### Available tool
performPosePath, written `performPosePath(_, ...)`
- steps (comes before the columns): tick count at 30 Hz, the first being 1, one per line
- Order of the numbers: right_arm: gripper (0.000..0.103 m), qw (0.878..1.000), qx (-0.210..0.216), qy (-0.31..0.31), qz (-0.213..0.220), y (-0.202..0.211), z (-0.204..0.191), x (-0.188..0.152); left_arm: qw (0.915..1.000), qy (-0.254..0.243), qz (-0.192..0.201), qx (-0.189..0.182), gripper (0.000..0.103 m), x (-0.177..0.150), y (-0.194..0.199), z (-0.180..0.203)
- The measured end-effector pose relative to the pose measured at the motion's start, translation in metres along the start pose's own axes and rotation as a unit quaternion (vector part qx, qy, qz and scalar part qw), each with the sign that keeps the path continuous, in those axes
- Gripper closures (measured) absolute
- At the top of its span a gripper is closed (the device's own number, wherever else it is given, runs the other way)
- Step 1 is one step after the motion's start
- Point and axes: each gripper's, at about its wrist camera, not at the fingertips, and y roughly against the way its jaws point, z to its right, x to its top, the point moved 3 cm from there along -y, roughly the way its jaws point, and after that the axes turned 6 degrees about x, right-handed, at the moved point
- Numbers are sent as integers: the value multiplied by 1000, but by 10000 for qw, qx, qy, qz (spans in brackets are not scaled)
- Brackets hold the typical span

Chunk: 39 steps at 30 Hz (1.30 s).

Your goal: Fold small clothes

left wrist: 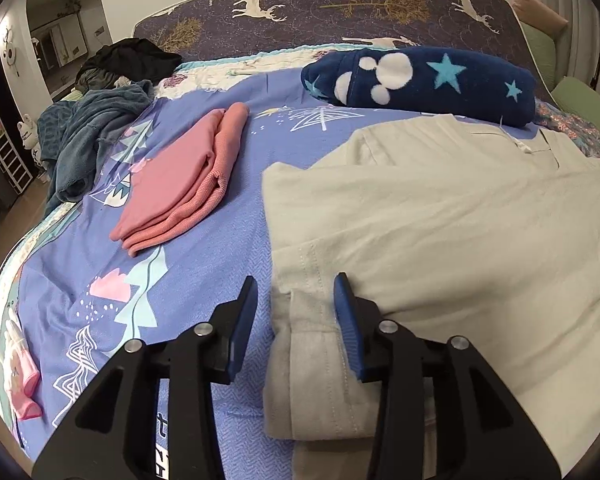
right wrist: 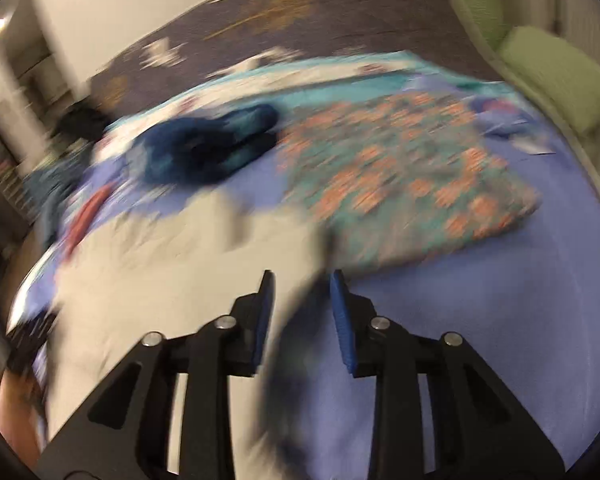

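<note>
Angling steeply down at the bed point(left wrist: 204, 240), the left tongs point(left wrist: 296, 292) stand parted, pads astride the folded sleeve edge of the beige shirt point(left wrist: 440, 220) without pinching it. The shirt lies spread flat across the blue bedsheet, beside a folded pink garment point(left wrist: 180, 184). Right tongs point(right wrist: 302, 288), in a badly blurred view, are tilted down too, jaws apart over the shirt's edge, gripping nothing.
</note>
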Motion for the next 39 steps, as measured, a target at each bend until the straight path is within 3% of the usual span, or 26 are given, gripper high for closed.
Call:
performPosePath(1,49,9995,158,216,-136,2,-8,-16,10000,13,-4,24,57,0,0,0)
performPosePath(3,49,9973,76,644,-338,2,-16,-45,10000,49,-30,63,52,0,-1,-2)
performPosePath(5,51,9911,-602,1017,-608,-10,-11,-74,10000,74,-46,29,52,0,-1,-3)
performPosePath(9,52,9929,-928,722,-170,4,-7,-80,9998,121,-16,124,48,-1,5,-6)
performPosePath(10,66,9917,-1135,596,-61,8,-6,-79,9998,128,15,147,48,-2,10,-7)
performPosePath(12,78,9845,-1684,491,58,15,-3,-79,9998,99,139,87,48,-7,25,-8)
performPosePath(15,77,9966,-823,95,8,29,5,-88,9992,-105,332,-190,48,-20,52,-7)
performPosePath(18,77,9993,-366,100,66,40,3,-90,9979,-343,415,-373,39,-33,68,-2)
performPosePath(20,72,9991,-307,273,91,40,-6,-89,9968,-579,474,-262,34,-38,69,5)
performPosePath(22,58,9988,-256,404,63,33,-15,-86,9963,-793,321,80,34,-45,56,10)
performPosePath(23,58,9988,-203,446,-13,26,-19,-87,9961,-838,213,190,28,-49,48,10)
performPosePath(24,59,9973,-429,544,-224,13,-20,-89,9968,-704,317,200,26,-51,47,6)
performPosePath(25,56,9923,-984,674,-344,2,-15,-93,9976,-610,296,165,26,-51,49,2)
performPosePath(26,56,9918,-1022,708,-303,-3,-11,-93,9984,-493,233,132,26,-51,50,-4)
performPosePath(34,58,9982,-558,139,168,22,-10,-62,9976,407,329,-455,36,-42,64,-34)
performPosePath(37,58,9990,-396,-3,226,18,-14,-46,9985,291,187,-420,36,-43,51,-27)
performPosePath(39,58,9997,-190,25,156,15,-18,-47,9995,14,-46,-325,30,-54,31,-19)
